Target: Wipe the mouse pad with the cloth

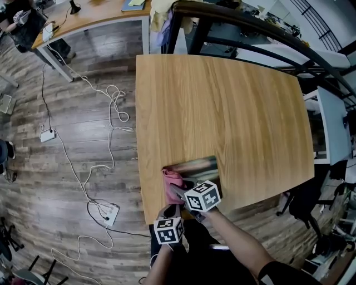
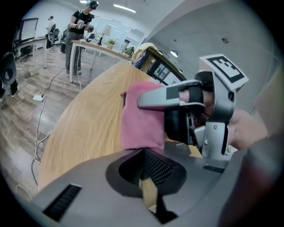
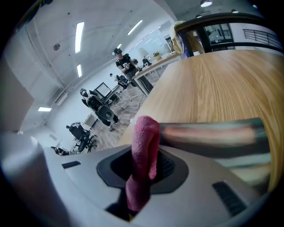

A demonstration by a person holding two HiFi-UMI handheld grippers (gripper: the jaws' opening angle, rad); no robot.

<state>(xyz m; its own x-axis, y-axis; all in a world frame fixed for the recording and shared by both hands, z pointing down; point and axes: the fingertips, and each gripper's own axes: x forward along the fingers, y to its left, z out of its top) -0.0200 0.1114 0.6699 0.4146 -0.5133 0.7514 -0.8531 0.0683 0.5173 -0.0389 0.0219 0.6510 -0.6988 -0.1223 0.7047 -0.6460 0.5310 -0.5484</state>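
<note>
The mouse pad (image 1: 201,166), dark and glossy, lies at the near edge of the wooden table (image 1: 222,106). A pink cloth (image 1: 173,179) rests on the pad's left end. My right gripper (image 1: 181,190) is shut on that cloth, and in the right gripper view the cloth (image 3: 144,146) stands pinched between the jaws (image 3: 141,177) with the pad (image 3: 213,135) stretching to the right. My left gripper (image 1: 168,211) hangs at the table's near edge just behind the cloth. Its jaws (image 2: 148,188) are closed to a thin slit with nothing held, and they face the cloth (image 2: 142,115) and the right gripper (image 2: 195,111).
White cables and power strips (image 1: 108,211) trail over the wood floor left of the table. A desk (image 1: 89,16) stands at the far left, dark railings (image 1: 261,33) behind the table, and chairs at its right. People stand far off in the room (image 2: 82,26).
</note>
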